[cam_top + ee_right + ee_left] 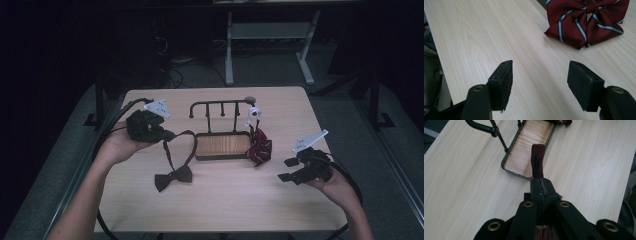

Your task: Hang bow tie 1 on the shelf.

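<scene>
The pale, light-grained wooden table (225, 200) stood on a grey carpeted floor (270, 67) in a dark room. Beyond its far edge stood a light grey metal desk frame (270, 32) (its top mostly cut off), with black cables (172, 72) tangled beside it.

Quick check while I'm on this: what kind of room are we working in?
Probably a lab or workshop bench, not a home. A plain wooden table stands in a dark room, with loose cables on the floor and a grey bench frame behind it.
</scene>
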`<state>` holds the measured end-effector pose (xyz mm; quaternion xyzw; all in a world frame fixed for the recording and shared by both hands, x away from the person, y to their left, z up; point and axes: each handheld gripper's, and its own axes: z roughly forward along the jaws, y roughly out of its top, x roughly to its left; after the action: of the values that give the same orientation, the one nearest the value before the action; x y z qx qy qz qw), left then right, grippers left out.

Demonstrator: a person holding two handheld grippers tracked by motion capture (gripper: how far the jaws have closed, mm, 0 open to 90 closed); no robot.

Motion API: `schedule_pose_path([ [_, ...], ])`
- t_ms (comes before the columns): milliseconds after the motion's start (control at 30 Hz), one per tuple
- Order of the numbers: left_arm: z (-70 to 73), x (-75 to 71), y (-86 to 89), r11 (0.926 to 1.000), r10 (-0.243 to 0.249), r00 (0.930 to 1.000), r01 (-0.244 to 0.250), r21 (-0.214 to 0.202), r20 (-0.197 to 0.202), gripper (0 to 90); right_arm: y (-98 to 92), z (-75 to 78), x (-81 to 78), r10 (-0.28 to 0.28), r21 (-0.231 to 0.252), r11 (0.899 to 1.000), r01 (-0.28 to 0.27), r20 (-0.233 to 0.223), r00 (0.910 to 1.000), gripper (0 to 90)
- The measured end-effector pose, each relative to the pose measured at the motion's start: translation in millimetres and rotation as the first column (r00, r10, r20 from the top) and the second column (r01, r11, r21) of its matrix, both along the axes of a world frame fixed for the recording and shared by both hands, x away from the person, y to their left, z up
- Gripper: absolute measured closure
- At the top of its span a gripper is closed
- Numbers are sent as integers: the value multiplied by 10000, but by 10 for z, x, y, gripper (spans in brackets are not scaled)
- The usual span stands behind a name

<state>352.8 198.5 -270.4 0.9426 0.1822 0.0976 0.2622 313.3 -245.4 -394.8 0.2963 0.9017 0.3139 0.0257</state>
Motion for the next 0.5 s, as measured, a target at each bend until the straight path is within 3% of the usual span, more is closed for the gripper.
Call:
schedule_pose_path([
  [500,140,200,-75,9996,265,9996,-265,34,60,900,-8,14,1,33,92,10000,-33,39,10000,368],
])
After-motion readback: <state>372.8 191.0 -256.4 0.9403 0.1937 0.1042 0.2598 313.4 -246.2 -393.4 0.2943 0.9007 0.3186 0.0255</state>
